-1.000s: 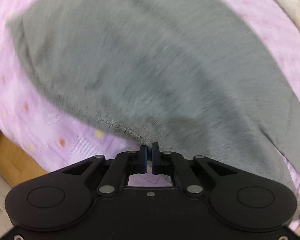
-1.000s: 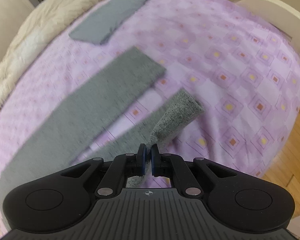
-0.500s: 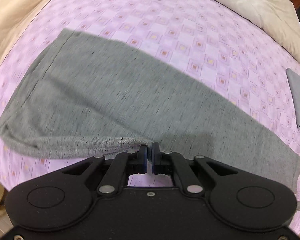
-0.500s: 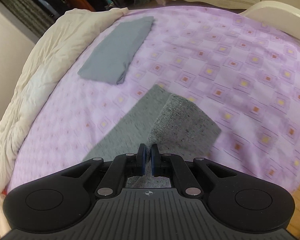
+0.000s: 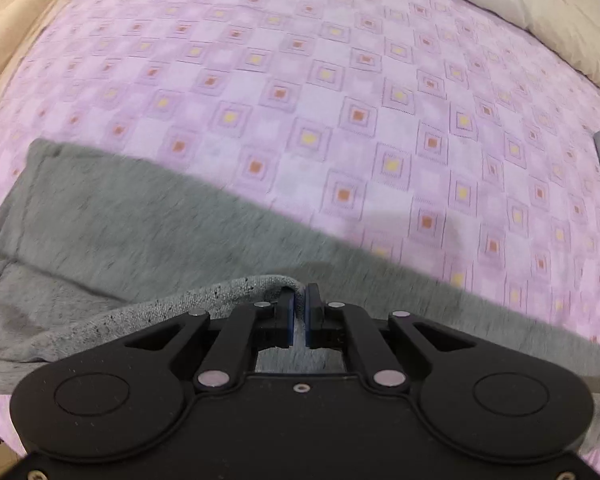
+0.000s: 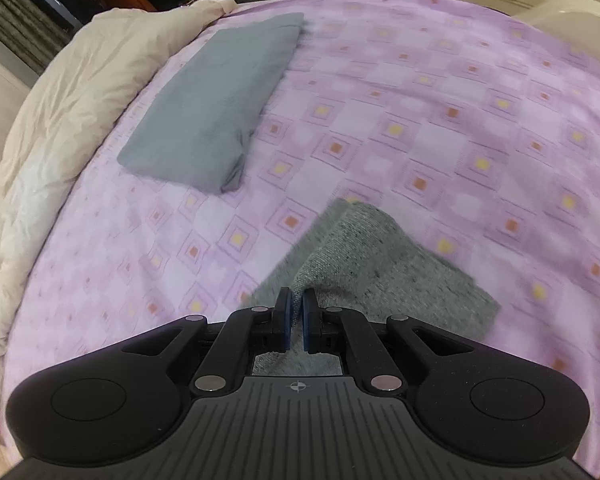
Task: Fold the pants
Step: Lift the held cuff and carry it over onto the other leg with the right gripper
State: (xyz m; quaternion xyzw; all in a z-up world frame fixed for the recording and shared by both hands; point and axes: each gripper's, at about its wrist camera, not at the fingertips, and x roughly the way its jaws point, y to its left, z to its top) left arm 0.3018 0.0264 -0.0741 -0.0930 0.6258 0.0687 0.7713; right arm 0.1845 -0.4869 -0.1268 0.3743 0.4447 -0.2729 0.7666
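You have a purple bedsheet [image 6: 440, 128] with small orange and yellow squares stretched across the bed in front of you. A folded blue-grey cloth [image 6: 216, 100] lies flat on it toward your far left, just beside a rumpled cream duvet [image 6: 68, 120] bunched along that edge. Behind the bed you can see a cream headboard [image 6: 572, 12] at the right.

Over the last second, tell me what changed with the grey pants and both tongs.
The grey pants were carried across and lowered: one second ago their two legs lay apart in the right wrist view, now one leg lies over the other on the purple sheet. Nothing was released: left tongs and right tongs stay shut on the fabric. The folded blue-grey garment by the cream duvet did not move.
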